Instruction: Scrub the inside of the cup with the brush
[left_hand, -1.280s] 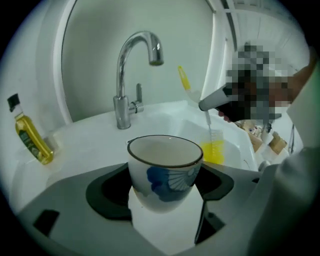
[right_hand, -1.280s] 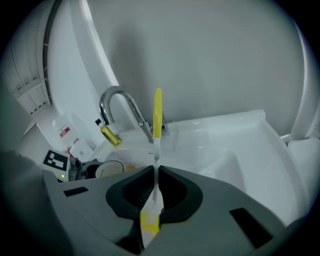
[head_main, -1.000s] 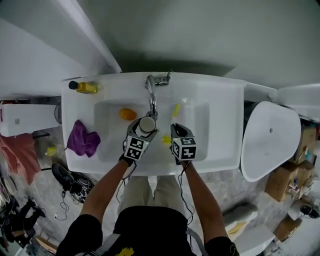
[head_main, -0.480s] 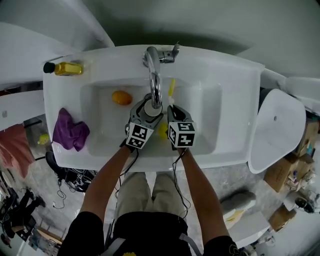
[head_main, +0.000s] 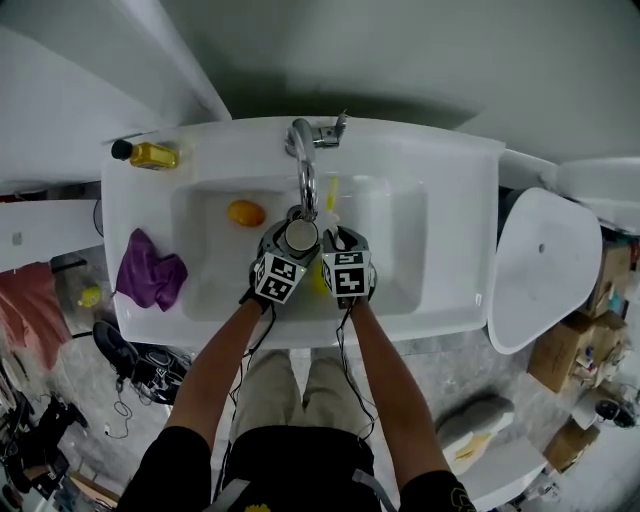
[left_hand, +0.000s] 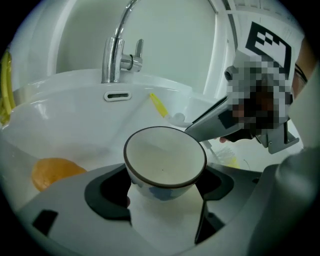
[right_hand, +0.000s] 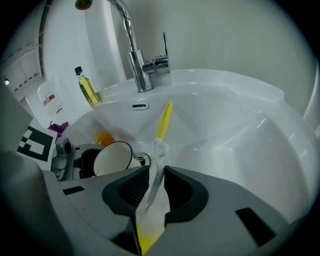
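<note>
Far left, on the rim of the sink (head_main: 440, 160), apart from the task: a yellow bottle (head_main: 150, 154) and a purple cloth (head_main: 150, 270). Further in, on the floor of the basin (right_hand: 235, 135): an orange object (left_hand: 52, 172).

Left of centre: the cup (left_hand: 164, 162), gripped low on its wall by the left claw (left_hand: 161, 189), pads pressed on both sides. Held over the basin just in front of the faucet (right_hand: 142, 70), mouth tilted up and toward the right claw, inside bare, with nothing in it.

Right of centre: the brush (right_hand: 162, 125), lying in the basin, yellow handle end toward the overflow slot, pale middle part running back between the jaws of the right claw (right_hand: 156, 186). Right claw: open, jaws having just been opening, set either side of the brush, seemingly without pressing on it.

Step in hand, as judged: taking up the brush, with scrubbing not yet begun.

Next move, as judged: close squarely on the brush, lift it clear of the basin, turn the bristle end toward the cup's mouth, and keep the cup steady and tilted to receive it. Worth guarding against: a thin, possibly wet handle slipping or pivoting under an off-centre pinch.
</note>
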